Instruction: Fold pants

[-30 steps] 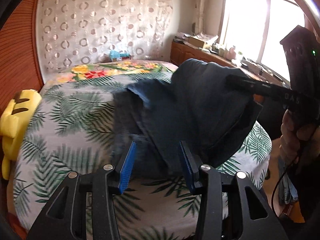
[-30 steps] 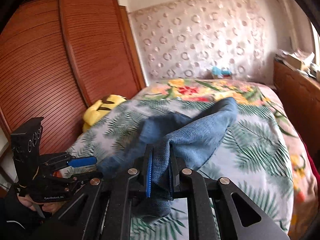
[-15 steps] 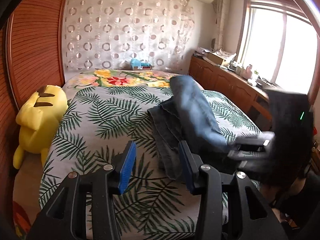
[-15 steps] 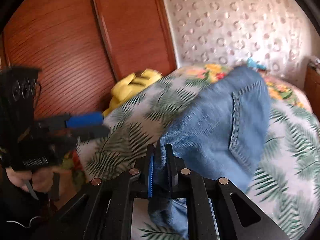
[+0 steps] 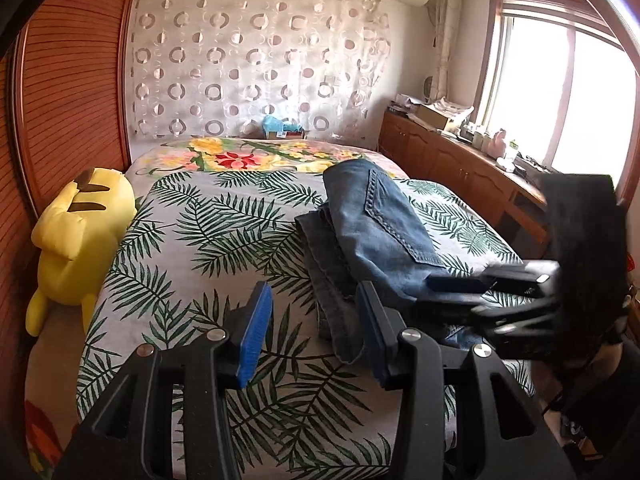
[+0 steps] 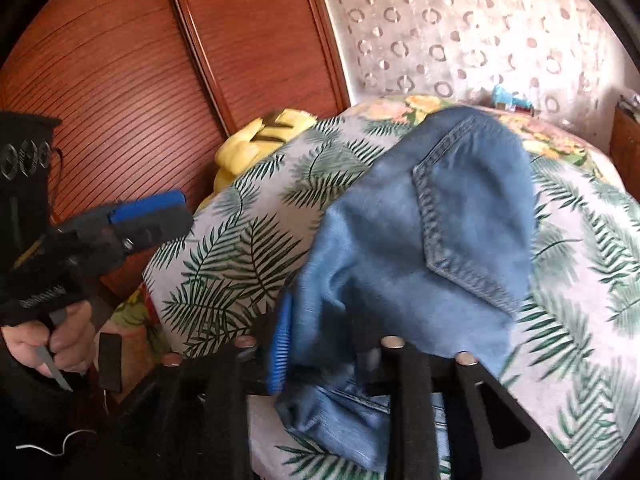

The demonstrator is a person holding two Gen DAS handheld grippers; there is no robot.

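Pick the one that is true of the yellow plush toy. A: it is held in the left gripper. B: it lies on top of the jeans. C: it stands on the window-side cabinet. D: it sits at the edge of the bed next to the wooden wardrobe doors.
D: the yellow plush toy rests at the bed edge against the wooden wardrobe doors, well apart from the jeans.
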